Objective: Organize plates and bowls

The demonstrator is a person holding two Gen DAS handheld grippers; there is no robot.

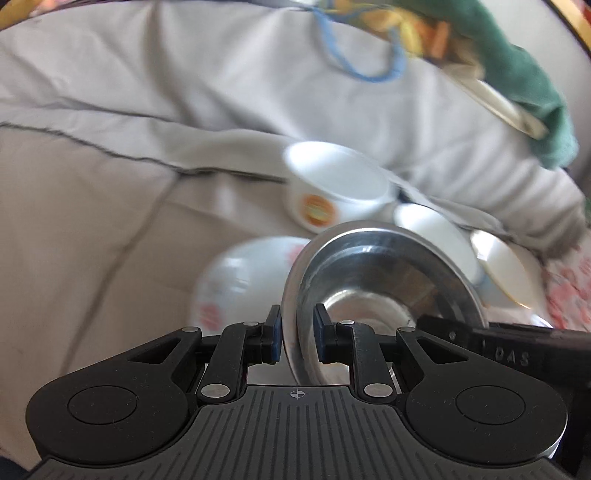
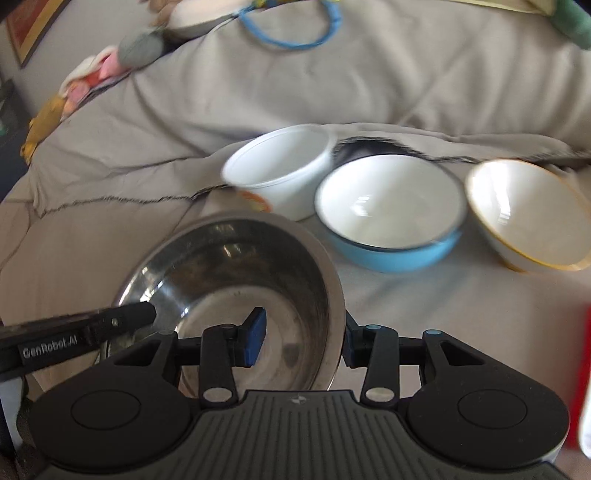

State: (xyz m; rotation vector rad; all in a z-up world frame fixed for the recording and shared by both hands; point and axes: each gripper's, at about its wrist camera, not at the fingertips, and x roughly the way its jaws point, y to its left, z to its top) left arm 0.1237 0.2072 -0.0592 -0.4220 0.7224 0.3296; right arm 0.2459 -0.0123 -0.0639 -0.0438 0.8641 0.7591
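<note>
On the bed [image 2: 406,85], spread with a rumpled beige cover, a steel bowl [image 2: 236,280] is held from two sides at once. The left claw [image 1: 297,338] straddles the bowl's rim, one blue pad outside the wall and one inside, closed onto it or very nearly; in the left wrist view the bowl stands tilted on edge. The right claw [image 2: 304,341] straddles the opposite rim, its left pad inside the bowl and its right finger outside the wall; whether those pads actually press the metal I cannot tell. In the right wrist view the left claw's arm reaches in over the bowl's left rim. Beyond the steel bowl, toward the middle of the bed, three more bowls sit in a loose row: a white bowl with an orange mark [image 2: 280,173], a blue-sided bowl with a white inside [image 2: 391,210] just beside it, and a gold-rimmed white bowl [image 2: 524,214] near the right edge. In the left wrist view a white floral plate [image 1: 236,284] lies behind the steel bowl. A blue cord loop [image 2: 291,29] lies toward the far edge of the bed.
</note>
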